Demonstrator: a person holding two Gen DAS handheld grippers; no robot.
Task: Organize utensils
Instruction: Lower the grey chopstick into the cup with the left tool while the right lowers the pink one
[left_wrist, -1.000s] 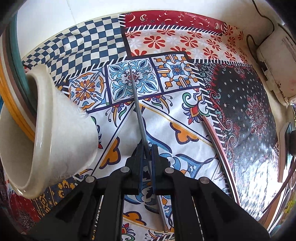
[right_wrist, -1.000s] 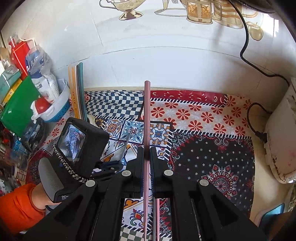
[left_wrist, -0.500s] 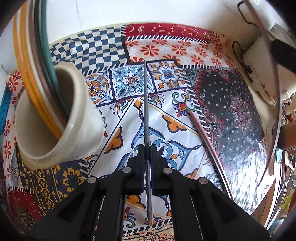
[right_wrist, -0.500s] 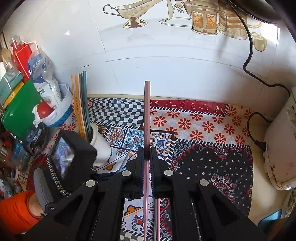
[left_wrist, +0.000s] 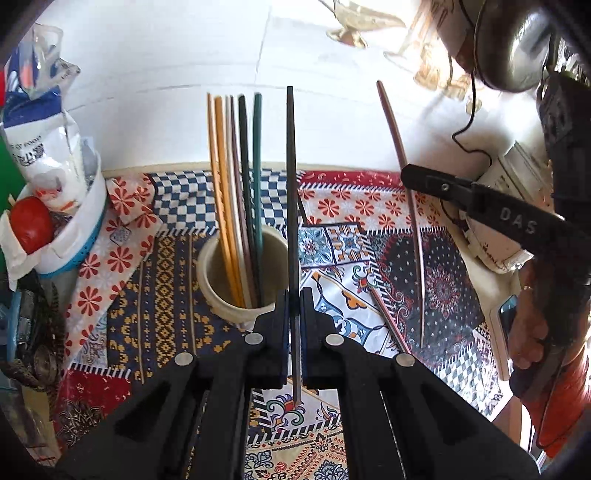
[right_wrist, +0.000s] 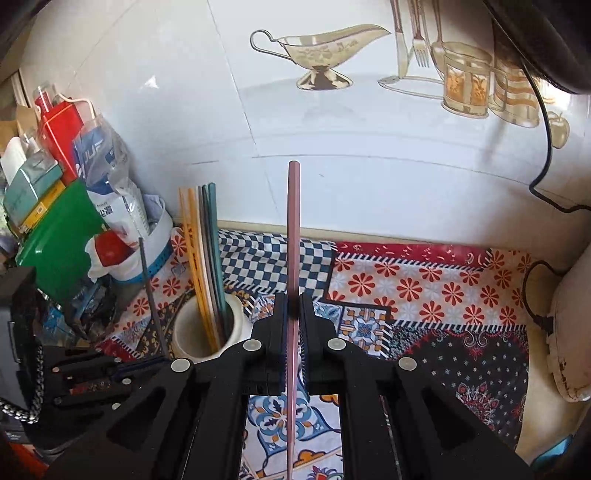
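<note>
Holding: my left gripper (left_wrist: 291, 306) jaws clamp a dark chopstick (left_wrist: 291, 184); right gripper (right_wrist: 293, 321) a pink chopstick (right_wrist: 293, 229).
Done: coloured chopsticks (left_wrist: 236, 177) stand in the cream cup (left_wrist: 221, 295).
Left: both held, plus one brown chopstick (left_wrist: 388, 317) on the tabletop (left_wrist: 166, 302).

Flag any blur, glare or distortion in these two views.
Left wrist view: the wall is overexposed, its decal washed out; fisheye bends the pink chopstick at right. Right wrist view: evenly lit and sharp, the pink chopstick crisp; edges curve and the corners darken.
</note>
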